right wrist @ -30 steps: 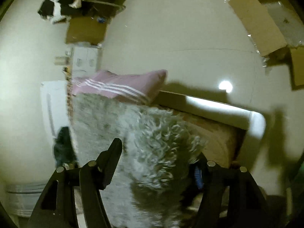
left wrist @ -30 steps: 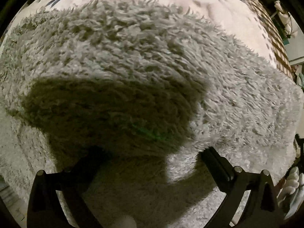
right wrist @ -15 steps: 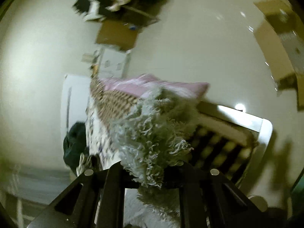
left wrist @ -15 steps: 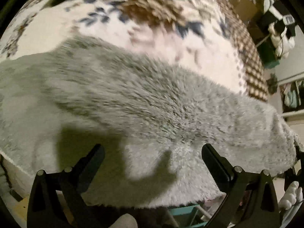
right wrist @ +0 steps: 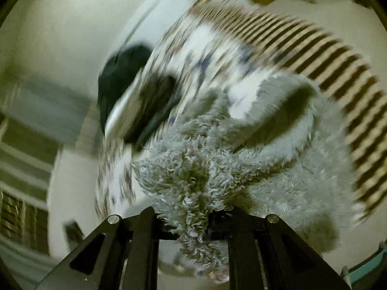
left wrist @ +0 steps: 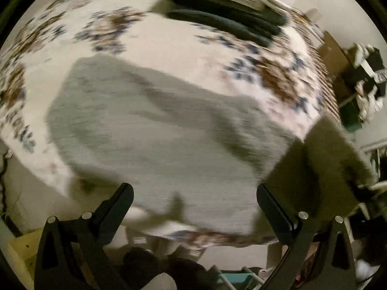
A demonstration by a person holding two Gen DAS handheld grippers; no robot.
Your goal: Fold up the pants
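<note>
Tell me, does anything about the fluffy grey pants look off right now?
Yes. The grey pants hang partly over the edge of the floral bedspread. The right claw clamps a bunched tuft of them, while the left claw hovers open, gripping nothing.

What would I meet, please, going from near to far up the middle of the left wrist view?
Left gripper, open and empty → fluffy grey pants → floral bedspread → dark green folded fabric.

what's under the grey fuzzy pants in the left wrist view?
The grey fuzzy pants lie on a floral bedspread, whose pattern shows around their edges. Whatever lies directly beneath them is covered. The right gripper pinches one fluffy edge; the left gripper hangs open.
</note>
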